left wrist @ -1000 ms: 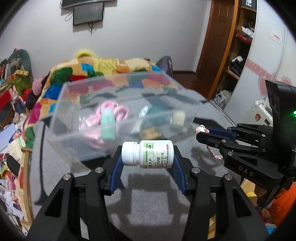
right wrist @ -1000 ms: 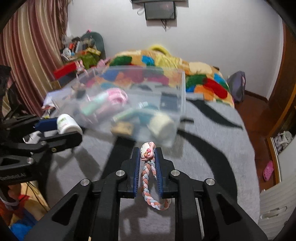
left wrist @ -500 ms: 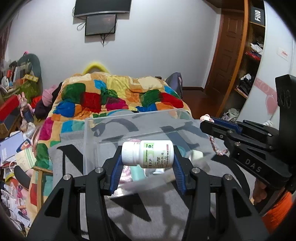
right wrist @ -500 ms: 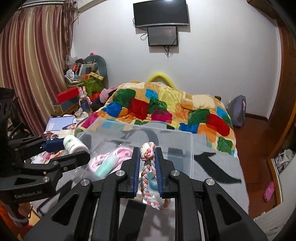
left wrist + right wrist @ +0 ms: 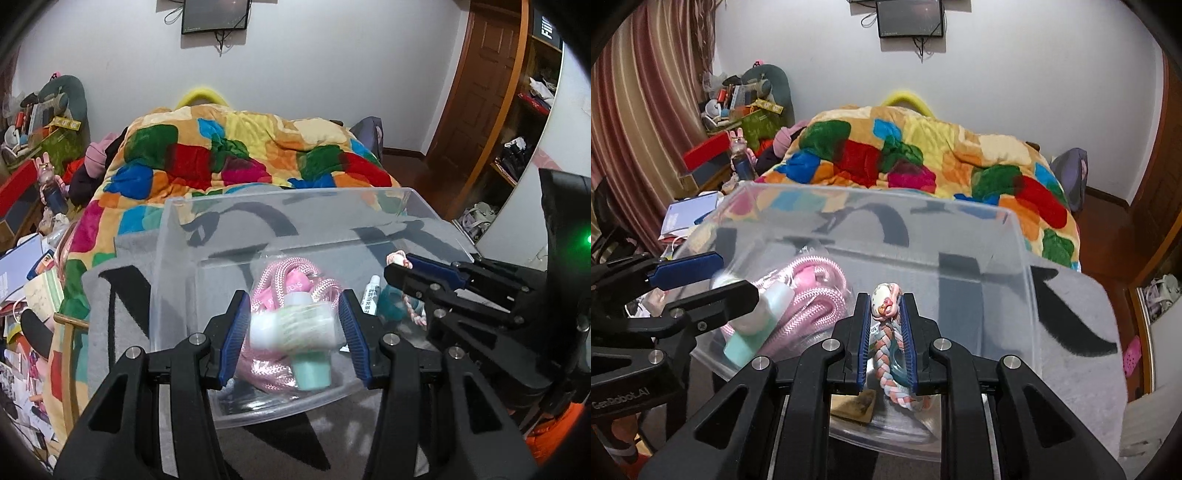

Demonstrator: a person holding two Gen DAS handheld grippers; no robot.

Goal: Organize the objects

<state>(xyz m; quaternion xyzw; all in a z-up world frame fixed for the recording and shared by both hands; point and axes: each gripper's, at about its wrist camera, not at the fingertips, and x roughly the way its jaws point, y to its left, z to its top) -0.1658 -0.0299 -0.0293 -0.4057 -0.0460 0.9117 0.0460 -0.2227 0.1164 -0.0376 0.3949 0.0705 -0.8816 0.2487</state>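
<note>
A clear plastic bin (image 5: 173,258) (image 5: 1019,258) stands on the grey blanket. It holds a pink rope (image 5: 280,273) (image 5: 812,306), a mint bottle (image 5: 310,373) and small items. My left gripper (image 5: 293,332) is open above the bin; the white pill bottle (image 5: 291,326) is blurred between its fingers, falling free. It also shows in the right wrist view (image 5: 738,295). My right gripper (image 5: 884,332) is shut on a braided pink, white and blue cord (image 5: 886,354) with a charm on top, held over the bin's near edge.
A grey blanket with black letters (image 5: 1071,314) covers the bed's near end, a patchwork quilt (image 5: 236,155) lies beyond. Clutter and books are at the left (image 5: 22,266). A wooden door (image 5: 487,74) and shelves are on the right.
Both grippers moved forward over the bin. The left gripper opened and let go of the white pill bottle, which is dropping into the bin. The right gripper still holds the cord.
</note>
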